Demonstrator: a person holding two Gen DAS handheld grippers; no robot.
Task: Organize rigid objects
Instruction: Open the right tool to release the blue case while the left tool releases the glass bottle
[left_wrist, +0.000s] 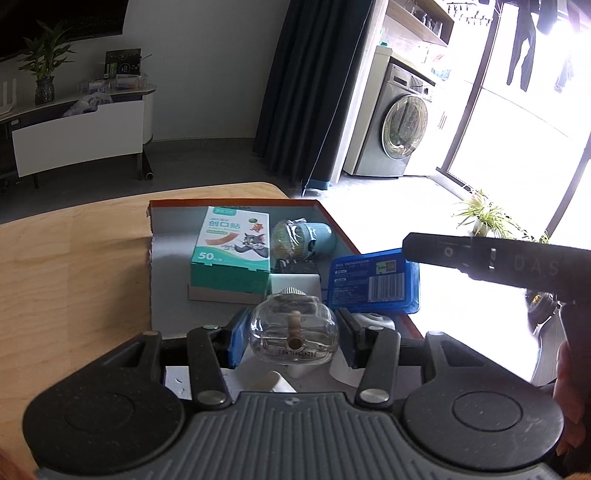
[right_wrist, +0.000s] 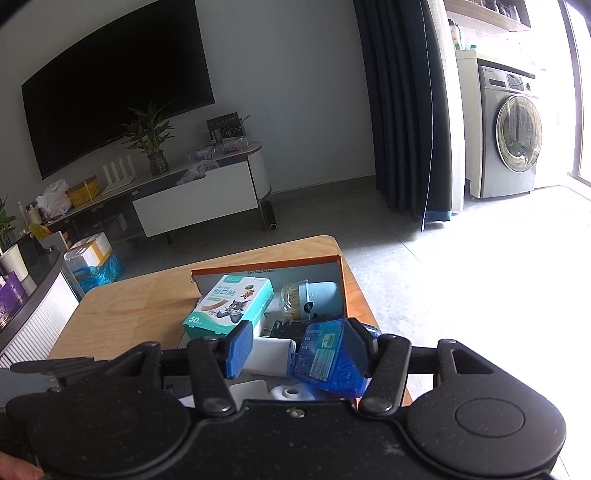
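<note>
A small clear glass bottle (left_wrist: 293, 334), rounded, with a ribbed metal neck, is clamped between the blue pads of the left gripper (left_wrist: 293, 341) above the near end of an orange-rimmed cardboard box (left_wrist: 236, 202) on a pale wooden table (left_wrist: 74, 258). A glossy green-and-white plaster carton (left_wrist: 231, 251), a blue translucent plastic case (right_wrist: 328, 360) and a film-wrapped toothpick jar (left_wrist: 295, 240) are seen inside. The right gripper (right_wrist: 299, 352) is held parted; its right pad lies against the case, the left pad apart.
</note>
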